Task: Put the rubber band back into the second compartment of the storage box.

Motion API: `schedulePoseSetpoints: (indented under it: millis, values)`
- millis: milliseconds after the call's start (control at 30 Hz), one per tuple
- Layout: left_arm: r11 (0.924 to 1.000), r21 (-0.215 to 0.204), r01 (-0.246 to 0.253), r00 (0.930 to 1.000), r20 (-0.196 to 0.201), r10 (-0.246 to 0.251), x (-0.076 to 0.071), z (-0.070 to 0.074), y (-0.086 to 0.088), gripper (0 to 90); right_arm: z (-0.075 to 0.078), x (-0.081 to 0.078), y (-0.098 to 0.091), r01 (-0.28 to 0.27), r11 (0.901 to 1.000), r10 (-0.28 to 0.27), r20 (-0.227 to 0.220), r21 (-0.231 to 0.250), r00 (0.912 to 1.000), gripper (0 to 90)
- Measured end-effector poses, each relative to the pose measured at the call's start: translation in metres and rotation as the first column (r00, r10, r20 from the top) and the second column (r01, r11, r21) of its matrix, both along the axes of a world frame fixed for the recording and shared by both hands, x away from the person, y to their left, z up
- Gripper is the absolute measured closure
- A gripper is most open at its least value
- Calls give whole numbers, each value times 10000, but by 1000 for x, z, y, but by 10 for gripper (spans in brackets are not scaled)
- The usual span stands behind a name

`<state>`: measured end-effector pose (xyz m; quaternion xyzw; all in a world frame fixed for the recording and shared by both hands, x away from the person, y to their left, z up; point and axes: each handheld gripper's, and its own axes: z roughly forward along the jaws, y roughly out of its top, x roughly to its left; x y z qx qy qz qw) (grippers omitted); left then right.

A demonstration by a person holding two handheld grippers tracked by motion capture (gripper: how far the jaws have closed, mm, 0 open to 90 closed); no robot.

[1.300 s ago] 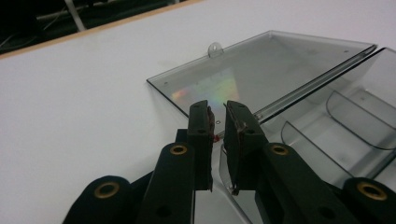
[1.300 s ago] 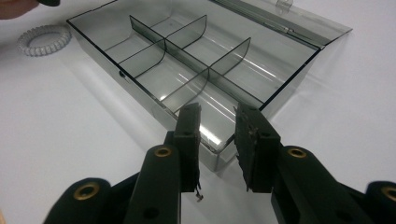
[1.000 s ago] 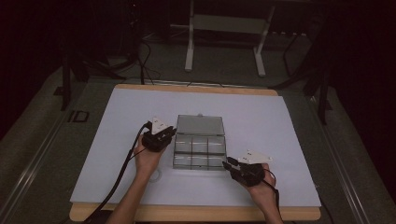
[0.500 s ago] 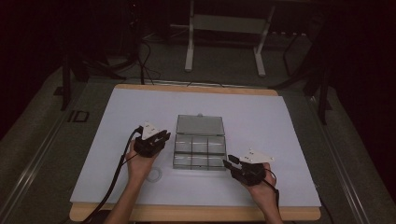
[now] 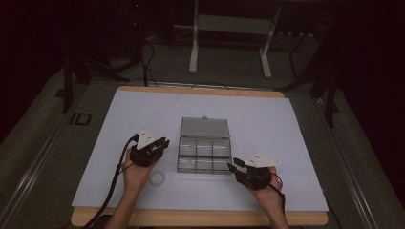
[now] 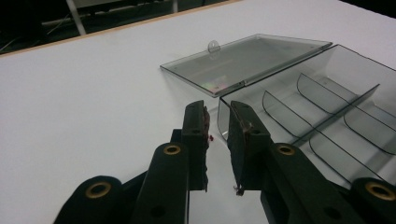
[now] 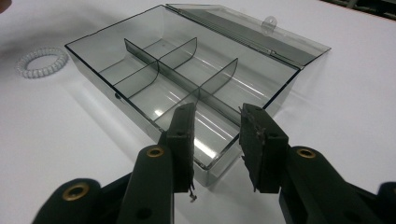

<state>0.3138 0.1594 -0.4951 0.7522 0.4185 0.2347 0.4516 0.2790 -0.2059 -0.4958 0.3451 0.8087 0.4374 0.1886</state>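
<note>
Clear compartment box [image 5: 204, 156], lid open flat, mid-table; white coil ring [image 5: 156, 178] beside.

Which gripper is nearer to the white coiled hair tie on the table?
Left. The left gripper is just above the hair tie, by that hand; the right gripper is across the clear box.

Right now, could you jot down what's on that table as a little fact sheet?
surface: white table top
box: clear divided box, compartments empty
lid: lid open, lying flat behind box
ring: white coiled ring on the table beside box
left hand-held gripper: open, nothing between jaws
right hand-held gripper: open, at box corner
</note>
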Motion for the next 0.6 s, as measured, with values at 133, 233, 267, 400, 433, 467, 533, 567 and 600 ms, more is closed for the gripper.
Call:
schedulePoseSetpoints:
  millis: [133,233,267,400,433,467,533,567,600]
  values:
    - [10000,21,19,10000,-40,-19,-6,0,4,775,1,0,-1,18,10000,-18,-27,41,10000,655]
    - [10000,79,-45,10000,-30,45,-10,-1,7,775,1,0,-1,5,10000,-5,0,35,10000,654]
    - [10000,69,-64,10000,-52,65,-11,-2,8,775,1,0,-1,10,10000,-10,-1,31,10000,654]
    - [9999,71,-128,9998,-128,129,-14,-5,12,775,1,0,-1,6,10000,-6,2,12,10000,648]
    - [9999,64,-145,9998,-147,145,-15,-6,13,775,1,0,-1,13,10000,-13,-11,19,10000,645]
    - [9999,37,-159,9997,-170,160,-16,-6,14,774,1,0,-2,31,10000,-31,-1,25,10000,644]
    - [9999,88,-146,9997,-210,148,-18,-7,15,772,2,0,-2,48,10000,-48,4,52,10000,640]
    - [9998,135,-140,9997,-220,143,-19,-7,15,771,2,0,-3,43,10000,-43,0,65,10000,633]
    - [9998,157,-114,9997,-214,117,-19,-7,16,770,2,0,-3,20,9999,-20,-38,105,10000,625]
